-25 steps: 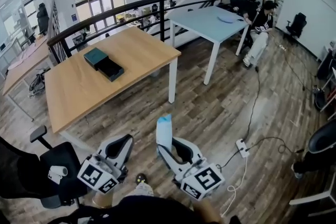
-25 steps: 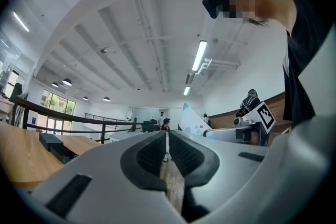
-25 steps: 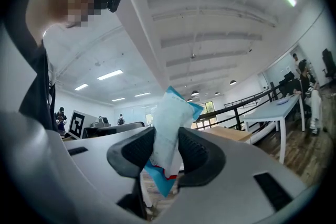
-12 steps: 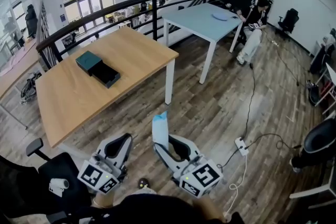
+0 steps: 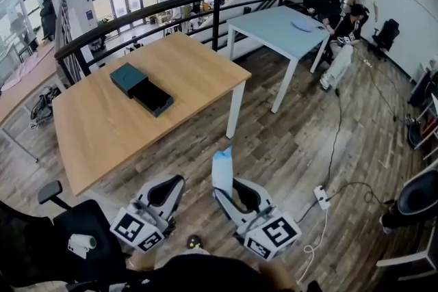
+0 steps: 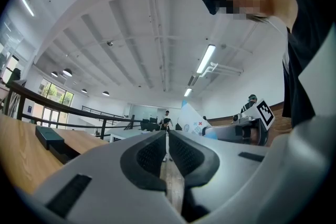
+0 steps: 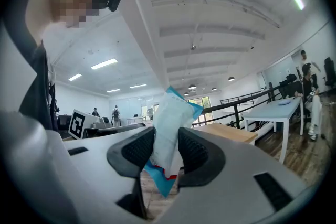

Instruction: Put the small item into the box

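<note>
My right gripper (image 5: 231, 195) (image 7: 166, 152) is shut on a small white and light-blue packet (image 5: 222, 171) (image 7: 170, 131) that sticks up between its jaws. My left gripper (image 5: 166, 193) (image 6: 167, 153) is shut with nothing in it, low and close to my body beside the right one. The dark teal box (image 5: 141, 89) (image 6: 52, 140) lies on the wooden table (image 5: 102, 120), its lid part sitting beside a darker open tray. Both grippers hang over the floor, well short of the table.
A black railing (image 5: 171, 7) runs behind the wooden table. A pale blue table (image 5: 280, 27) stands at the back right with people (image 5: 345, 37) near it. An office chair (image 5: 65, 236) is at my lower left. A power strip with cables (image 5: 320, 196) lies on the wood floor to the right.
The view has shifted slightly, so the table and box now sit a little right and lower. Both grippers keep their pose, and the packet stays clamped in the right one.
</note>
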`<state>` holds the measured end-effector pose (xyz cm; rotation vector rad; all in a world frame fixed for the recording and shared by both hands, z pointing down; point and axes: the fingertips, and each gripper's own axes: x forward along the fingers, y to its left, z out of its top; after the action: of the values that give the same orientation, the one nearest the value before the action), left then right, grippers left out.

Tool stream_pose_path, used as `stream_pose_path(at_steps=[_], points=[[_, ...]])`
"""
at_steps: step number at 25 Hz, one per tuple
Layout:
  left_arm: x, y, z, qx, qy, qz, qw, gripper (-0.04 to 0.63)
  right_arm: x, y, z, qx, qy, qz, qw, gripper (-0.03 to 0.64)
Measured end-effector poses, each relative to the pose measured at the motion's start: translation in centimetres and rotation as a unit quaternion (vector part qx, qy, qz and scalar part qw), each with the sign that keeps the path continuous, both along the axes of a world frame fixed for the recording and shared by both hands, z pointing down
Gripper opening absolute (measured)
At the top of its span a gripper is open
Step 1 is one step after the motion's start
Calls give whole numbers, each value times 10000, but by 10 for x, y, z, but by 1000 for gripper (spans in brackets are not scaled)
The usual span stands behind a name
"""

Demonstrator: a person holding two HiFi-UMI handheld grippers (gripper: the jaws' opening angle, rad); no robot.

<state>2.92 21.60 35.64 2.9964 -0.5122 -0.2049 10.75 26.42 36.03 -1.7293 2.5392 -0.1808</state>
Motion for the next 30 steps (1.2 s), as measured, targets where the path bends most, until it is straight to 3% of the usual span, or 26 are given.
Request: stream_pose_path(at_steps=[15, 30], points=[[-48, -77, 5, -58, 68, 9, 10000, 26, -52, -75, 1, -40, 76, -48, 10000, 146], [-81, -105, 14, -115, 133, -192, 9997, 28, -82, -106, 8, -91, 180, -231, 9995, 146]])
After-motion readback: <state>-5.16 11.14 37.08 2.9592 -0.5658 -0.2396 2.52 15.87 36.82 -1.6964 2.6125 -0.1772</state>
